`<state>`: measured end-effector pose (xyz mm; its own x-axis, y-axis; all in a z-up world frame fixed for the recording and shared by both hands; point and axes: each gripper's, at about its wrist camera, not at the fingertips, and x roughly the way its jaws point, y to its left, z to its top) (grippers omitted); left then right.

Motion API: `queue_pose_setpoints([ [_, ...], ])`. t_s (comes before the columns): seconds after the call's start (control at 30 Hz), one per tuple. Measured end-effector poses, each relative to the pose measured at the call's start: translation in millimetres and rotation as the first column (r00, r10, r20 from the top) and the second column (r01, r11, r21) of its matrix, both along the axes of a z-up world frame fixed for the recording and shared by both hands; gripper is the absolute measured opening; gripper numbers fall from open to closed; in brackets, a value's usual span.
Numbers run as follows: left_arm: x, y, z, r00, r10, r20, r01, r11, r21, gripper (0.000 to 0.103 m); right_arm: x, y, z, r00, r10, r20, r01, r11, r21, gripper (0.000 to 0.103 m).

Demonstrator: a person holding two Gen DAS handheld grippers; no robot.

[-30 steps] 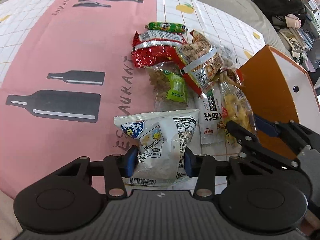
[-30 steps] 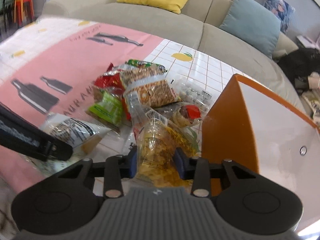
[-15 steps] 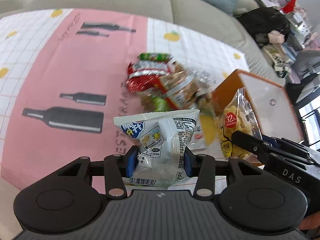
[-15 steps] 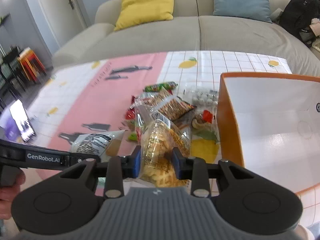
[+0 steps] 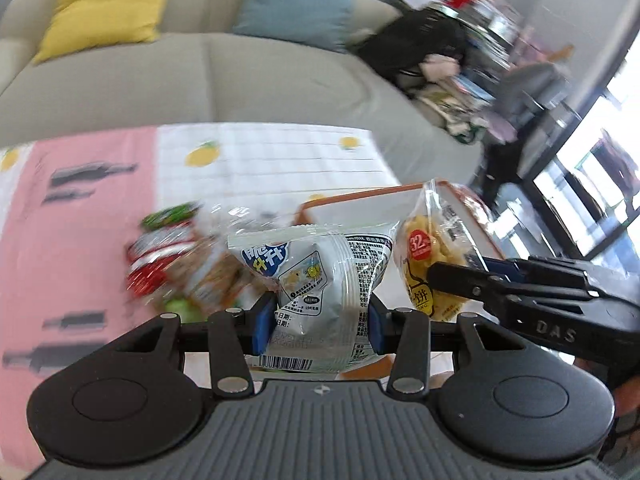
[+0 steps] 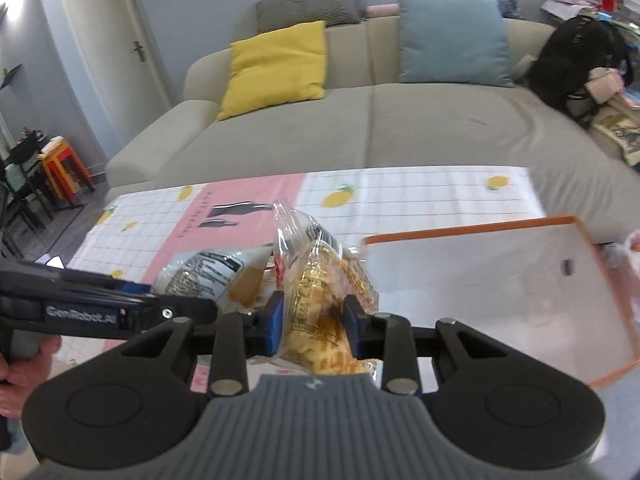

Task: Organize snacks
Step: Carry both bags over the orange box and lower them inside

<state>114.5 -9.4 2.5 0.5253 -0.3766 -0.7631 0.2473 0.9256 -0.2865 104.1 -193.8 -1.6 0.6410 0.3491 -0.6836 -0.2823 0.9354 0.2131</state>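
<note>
Beige sofa (image 6: 360, 120) fills the background, bearing 1 yellow cushion (image 6: 276, 68) and 1 blue cushion (image 6: 452, 40); a black bag (image 6: 576, 64) lies at its right end. In front stands the table, covered by a cloth (image 6: 400, 200) of pink panel and white grid with lemon print. An orange-rimmed white box (image 6: 500, 280) sits on the right part of the table, its open side facing the cameras. A blurred pile of snacks (image 5: 176, 264), red, green and clear wrappers, lies on the cloth left of the box.

Left gripper (image 5: 316, 320): jaws about half open, blue pads pressed on both sides of a white snack packet (image 5: 320, 280) printed in blue, held upright and clear of the cloth. A hand (image 6: 16, 368) grasps this gripper's handle at the left edge of the right wrist view.

Right gripper (image 6: 314, 326): jaws drawn close, having just been closing, with a clear bag of yellow crackers (image 6: 320, 300) pinched between the pads. The bag stands upright, raised above the table, just beside the white packet and in front of the box's left edge.
</note>
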Motion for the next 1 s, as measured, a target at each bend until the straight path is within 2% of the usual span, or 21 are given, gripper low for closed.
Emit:
queue_pose_setpoints([
  [0.17, 26.7, -55.7, 1.2, 0.993, -0.122, -0.002, 0.122, 0.993, 0.012, 0.051, 14.5, -51.1, 1.3, 0.997, -0.074, -0.035, 0.072, 0.996, -0.048, 0.03],
  [0.27, 39.1, -87.3, -3.6, 0.981, -0.194, -0.01, 0.194, 0.98, 0.043, 0.051, 26.1, -82.6, -3.8, 0.99, -0.118, -0.073, 0.116, 0.993, -0.032, 0.03],
  [0.33, 51.0, -102.8, -13.0, 0.972, -0.23, -0.043, 0.232, 0.97, 0.066, 0.051, 38.8, -96.7, -10.2, 0.985, -0.139, -0.106, 0.137, 0.99, -0.026, 0.03],
  [0.5, 72.1, -140.1, -47.7, 0.926, -0.347, -0.147, 0.368, 0.916, 0.161, 0.051, 69.2, -121.2, -38.4, 0.965, -0.179, -0.192, 0.171, 0.984, -0.057, 0.03],
  [0.57, 74.4, -147.7, -60.3, 0.906, -0.38, -0.189, 0.412, 0.894, 0.176, 0.051, 79.2, -127.0, -52.1, 0.957, -0.187, -0.221, 0.174, 0.982, -0.075, 0.03],
  [0.7, 80.9, -160.1, -85.7, 0.875, -0.414, -0.251, 0.469, 0.854, 0.225, 0.051, 96.6, -132.0, -78.1, 0.938, -0.171, -0.302, 0.157, 0.985, -0.072, 0.03],
  [1.0, 89.1, -177.1, -124.2, 0.815, -0.461, -0.35, 0.563, 0.771, 0.297, 0.052, 124.1, -119.2, -124.4, 0.886, -0.107, -0.452, 0.047, 0.989, -0.141, 0.03],
])
